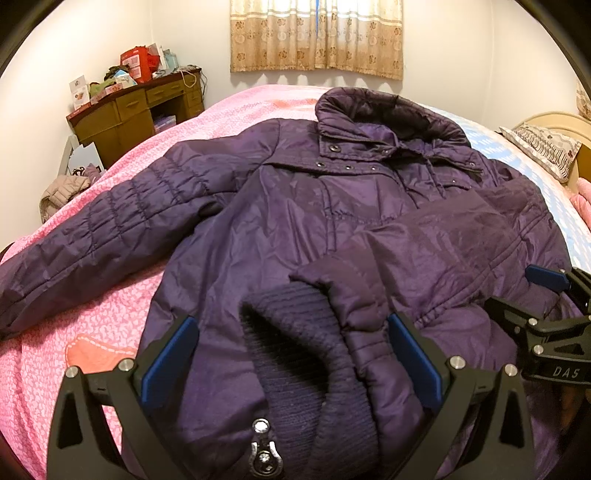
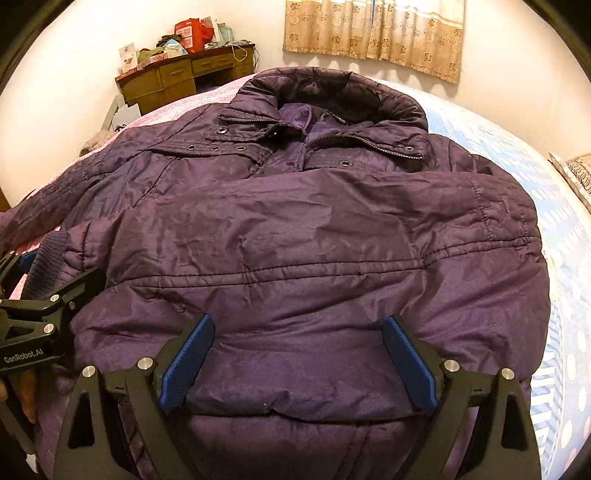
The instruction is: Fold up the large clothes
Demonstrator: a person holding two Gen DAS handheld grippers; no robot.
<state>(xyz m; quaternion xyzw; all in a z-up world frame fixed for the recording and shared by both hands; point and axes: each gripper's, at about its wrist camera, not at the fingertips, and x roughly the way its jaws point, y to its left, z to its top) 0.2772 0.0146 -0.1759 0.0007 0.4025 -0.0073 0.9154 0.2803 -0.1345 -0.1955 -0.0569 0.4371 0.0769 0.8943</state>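
Pink bedspread (image 1: pixel 55 369) under purple padded jacket (image 1: pixel 266 221), laid front-up, collar toward curtains (image 1: pixel 317 33). 1 sleeve folded across chest, knit cuff (image 1: pixel 306 332) lying between released left gripper (image 1: pixel 295 354) fingers. Right gripper (image 2: pixel 299 358) likewise spread over hem, grasping nothing. Other sleeve (image 1: pixel 85 251) outstretched, probably next. Cluttered desk (image 1: pixel 136 107) well apart; nothing obstructing.

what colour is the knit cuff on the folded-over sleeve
Dark navy blue ribbed knit cuff, darker than the purple jacket; clearest in the left wrist view.
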